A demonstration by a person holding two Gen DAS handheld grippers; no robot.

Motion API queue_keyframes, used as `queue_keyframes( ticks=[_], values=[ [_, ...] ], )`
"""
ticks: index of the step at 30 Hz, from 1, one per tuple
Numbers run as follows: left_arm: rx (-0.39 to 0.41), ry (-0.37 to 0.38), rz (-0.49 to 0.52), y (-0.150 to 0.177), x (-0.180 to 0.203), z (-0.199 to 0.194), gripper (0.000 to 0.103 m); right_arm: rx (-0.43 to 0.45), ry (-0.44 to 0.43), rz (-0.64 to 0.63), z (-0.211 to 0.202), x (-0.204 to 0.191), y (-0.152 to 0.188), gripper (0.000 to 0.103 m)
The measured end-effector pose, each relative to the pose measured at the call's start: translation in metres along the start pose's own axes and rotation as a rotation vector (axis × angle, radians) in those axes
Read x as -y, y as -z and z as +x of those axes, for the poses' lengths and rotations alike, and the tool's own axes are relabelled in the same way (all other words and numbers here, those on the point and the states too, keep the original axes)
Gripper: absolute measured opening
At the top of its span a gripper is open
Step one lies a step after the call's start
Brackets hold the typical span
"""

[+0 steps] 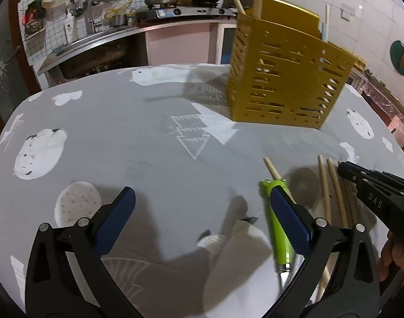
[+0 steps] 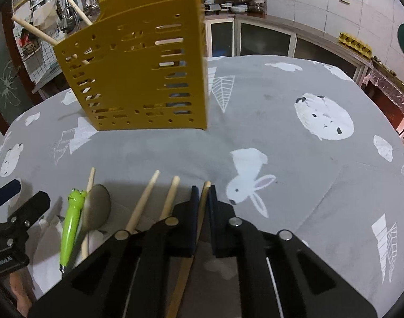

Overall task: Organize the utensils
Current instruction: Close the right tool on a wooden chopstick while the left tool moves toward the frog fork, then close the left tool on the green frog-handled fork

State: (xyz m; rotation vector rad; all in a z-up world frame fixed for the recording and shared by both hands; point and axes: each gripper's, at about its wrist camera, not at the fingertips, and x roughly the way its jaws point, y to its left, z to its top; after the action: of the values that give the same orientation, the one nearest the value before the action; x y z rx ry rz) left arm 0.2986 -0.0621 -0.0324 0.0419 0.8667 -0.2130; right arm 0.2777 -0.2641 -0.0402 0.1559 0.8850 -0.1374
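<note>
The right gripper (image 2: 201, 189) has its jaws pinched narrow on a wooden stick (image 2: 203, 198), a chopstick by the look of it, caught near its far tip with the rest of the shaft running back under the claw toward 6 o'clock. To do this step well, I would judge the grip needs to be firm before any lift, since so little of the stick shows beyond the pads that it could pivot or slip once it leaves the cloth. At about 10 o'clock from this claw, just beside it, lie two more wooden sticks (image 2: 144, 201), then a grey spoon (image 2: 95, 206) and a green frog-headed utensil (image 2: 70, 228), all resting on the grey printed tablecloth (image 2: 294, 175). The yellow slotted holder (image 2: 138, 71) stands upright at roughly 11 o'clock, well apart from the claw, with a few wooden handles already poking from its top. A clean move would raise the stick, tilt it toward vertical and lower it through the holder's open top without knocking the light-looking walls; which compartment inside suits it cannot be told from here. The left gripper (image 1: 202, 213) hangs spread wide and holding nothing, its right pad just beside the green utensil, so it should keep clear of the right arm's path toward the holder.
</note>
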Motion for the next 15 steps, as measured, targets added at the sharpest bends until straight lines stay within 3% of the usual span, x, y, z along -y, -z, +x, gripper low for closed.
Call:
queue_keyframes(
  ticks=[7,15],
  values=[
    [-0.031,0.021,0.031,0.005,0.017,0.004,0.097,0.012,-0.025,0.009,0.0,0.007,0.002,0.007],
    [-0.086,0.034,0.05,0.006,0.028,0.016,0.082,0.014,-0.037,0.02,0.002,0.011,0.002,0.008]
  ],
)
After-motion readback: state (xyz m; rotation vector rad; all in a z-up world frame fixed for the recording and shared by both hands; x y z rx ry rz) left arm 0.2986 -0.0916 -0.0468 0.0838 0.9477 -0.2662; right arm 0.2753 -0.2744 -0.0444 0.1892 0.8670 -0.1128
